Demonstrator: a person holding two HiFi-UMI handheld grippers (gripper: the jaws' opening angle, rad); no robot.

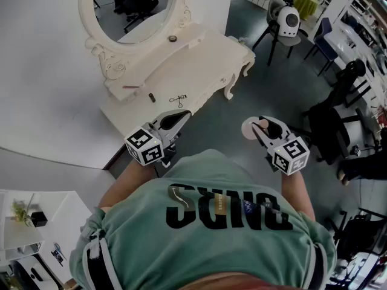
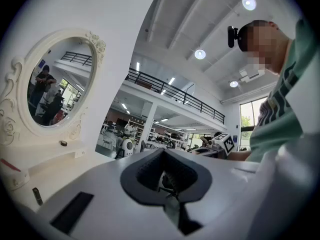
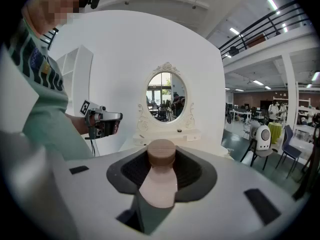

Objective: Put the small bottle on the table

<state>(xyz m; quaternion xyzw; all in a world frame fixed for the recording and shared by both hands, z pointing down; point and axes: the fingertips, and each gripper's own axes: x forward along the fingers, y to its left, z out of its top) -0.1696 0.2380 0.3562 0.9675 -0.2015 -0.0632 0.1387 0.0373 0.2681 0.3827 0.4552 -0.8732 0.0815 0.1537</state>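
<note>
The small beige-pink bottle [image 3: 160,181] with a round tan cap [image 3: 161,154] sits upright between the dark pads of my right gripper [image 3: 161,168], which is shut on it. From the head view this gripper [image 1: 261,127] hovers over the grey floor, to the right of the white dressing table [image 1: 193,65], and the bottle [image 1: 263,124] shows as a pink spot in the jaws. My left gripper [image 1: 173,121] hangs just off the table's near edge, its jaws closed to a point with nothing in them. Straight ahead in the right gripper view stand the table [image 3: 167,136] and its oval mirror [image 3: 166,98].
On the table lie a small dark item [image 1: 152,96], a thin metal tool [image 1: 177,100] and a pink stick [image 1: 132,86]. A white robot on a chair [image 1: 288,22] and black chairs [image 1: 338,101] stand to the right. A white shelf unit [image 1: 24,222] is at lower left.
</note>
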